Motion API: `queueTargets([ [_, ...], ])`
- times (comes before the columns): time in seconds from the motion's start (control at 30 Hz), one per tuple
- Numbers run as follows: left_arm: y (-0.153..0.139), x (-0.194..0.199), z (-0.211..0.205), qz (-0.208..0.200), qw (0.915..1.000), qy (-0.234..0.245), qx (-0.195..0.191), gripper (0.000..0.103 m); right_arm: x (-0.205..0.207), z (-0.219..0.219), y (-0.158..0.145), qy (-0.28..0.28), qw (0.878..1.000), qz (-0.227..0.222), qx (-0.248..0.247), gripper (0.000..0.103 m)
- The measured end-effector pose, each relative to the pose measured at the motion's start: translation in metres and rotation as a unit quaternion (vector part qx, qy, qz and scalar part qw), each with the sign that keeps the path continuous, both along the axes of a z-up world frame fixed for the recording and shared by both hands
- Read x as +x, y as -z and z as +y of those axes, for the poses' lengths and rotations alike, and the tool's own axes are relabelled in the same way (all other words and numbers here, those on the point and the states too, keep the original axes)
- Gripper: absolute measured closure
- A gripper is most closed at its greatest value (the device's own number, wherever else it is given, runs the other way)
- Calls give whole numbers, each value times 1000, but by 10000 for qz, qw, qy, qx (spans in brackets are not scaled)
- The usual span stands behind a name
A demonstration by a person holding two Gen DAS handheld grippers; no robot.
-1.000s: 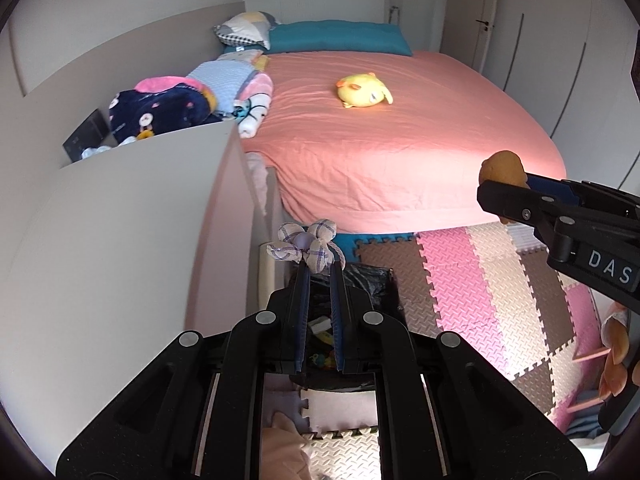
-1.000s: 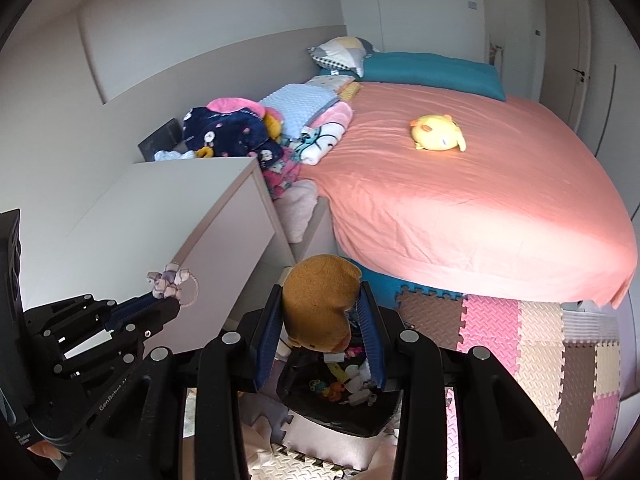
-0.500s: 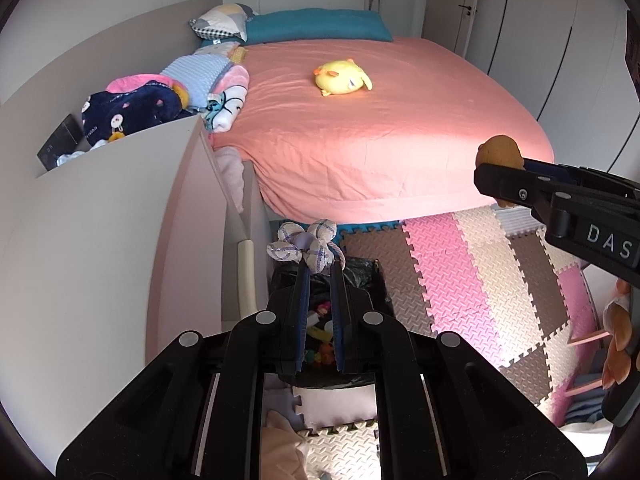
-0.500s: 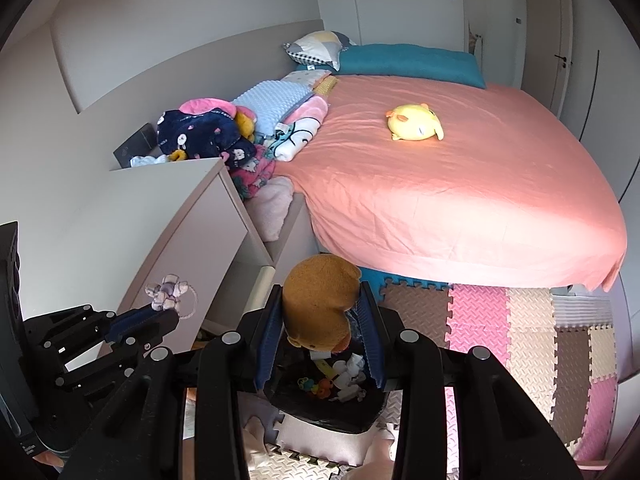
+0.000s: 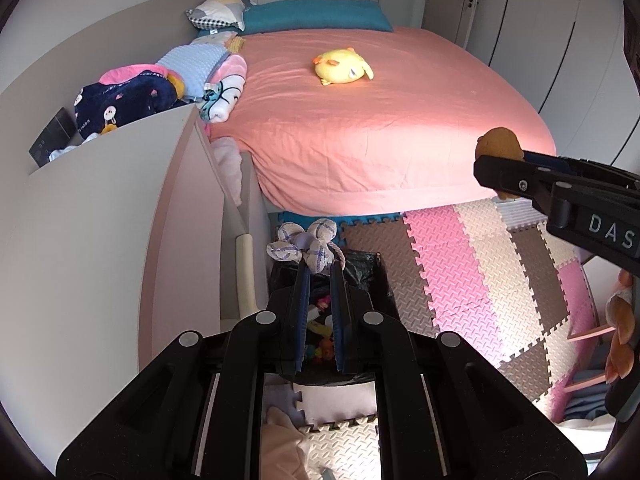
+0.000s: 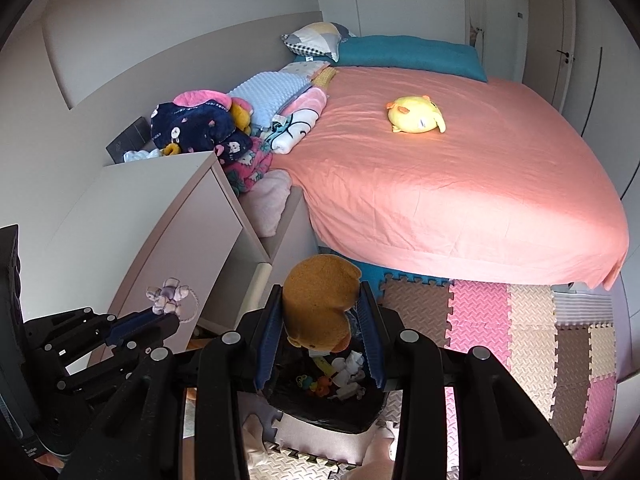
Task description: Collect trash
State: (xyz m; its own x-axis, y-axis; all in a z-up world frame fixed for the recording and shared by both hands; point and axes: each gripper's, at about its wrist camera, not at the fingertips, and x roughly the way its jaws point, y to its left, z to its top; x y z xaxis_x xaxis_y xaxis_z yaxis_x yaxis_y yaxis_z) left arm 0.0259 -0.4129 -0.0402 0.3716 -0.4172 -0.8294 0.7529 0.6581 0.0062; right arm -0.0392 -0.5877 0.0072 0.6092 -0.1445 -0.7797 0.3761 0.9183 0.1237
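Observation:
My left gripper (image 5: 320, 266) is shut on a small checked fabric flower (image 5: 306, 242) and holds it over a black-lined trash bin (image 5: 372, 280) on the floor. My right gripper (image 6: 322, 300) is shut on a brown sponge-like lump (image 6: 320, 304) above the same bin (image 6: 324, 408), which holds several small bits of trash. The left gripper also shows in the right wrist view (image 6: 166, 318) at the lower left, with the flower (image 6: 168, 300) at its tip. The right gripper also shows in the left wrist view (image 5: 496, 168) at the right, with the lump (image 5: 498, 144).
A bed with a pink sheet (image 5: 380, 120) fills the far side, with a yellow plush toy (image 5: 342, 66) on it. A pale cabinet (image 5: 100, 220) stands at the left. Foam puzzle mats (image 5: 480, 280) cover the floor. Folded blankets (image 6: 208, 128) lie beside the bed.
Both grippers have risen and tilted downward, still holding the flower and the lump. The bin now shows more fully below them.

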Motion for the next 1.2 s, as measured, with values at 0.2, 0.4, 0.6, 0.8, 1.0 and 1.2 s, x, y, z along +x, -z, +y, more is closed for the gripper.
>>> queueTargets([
  [0.2,-1,6,4,-140,9996,-138,225,7,6,-1,-6,88,9999,-71,-35,14],
  [0.4,-10,0,11,-467,9988,-15,152,5,11,0,-6,76,10000,45,3,2],
  [0.6,-10,0,13,-523,9984,13,191,5,9,2,-7,95,10000,-26,-5,2],
  [0.8,-14,1,16,-520,9986,-47,126,5,7,4,-10,97,9999,-66,-9,2],
  [1.0,-17,0,19,-529,9985,-79,94,5,5,5,-12,95,9999,-84,-10,2],
  [1.2,-19,0,19,-513,9986,-81,54,5,3,4,-15,113,9999,-120,0,2],
])
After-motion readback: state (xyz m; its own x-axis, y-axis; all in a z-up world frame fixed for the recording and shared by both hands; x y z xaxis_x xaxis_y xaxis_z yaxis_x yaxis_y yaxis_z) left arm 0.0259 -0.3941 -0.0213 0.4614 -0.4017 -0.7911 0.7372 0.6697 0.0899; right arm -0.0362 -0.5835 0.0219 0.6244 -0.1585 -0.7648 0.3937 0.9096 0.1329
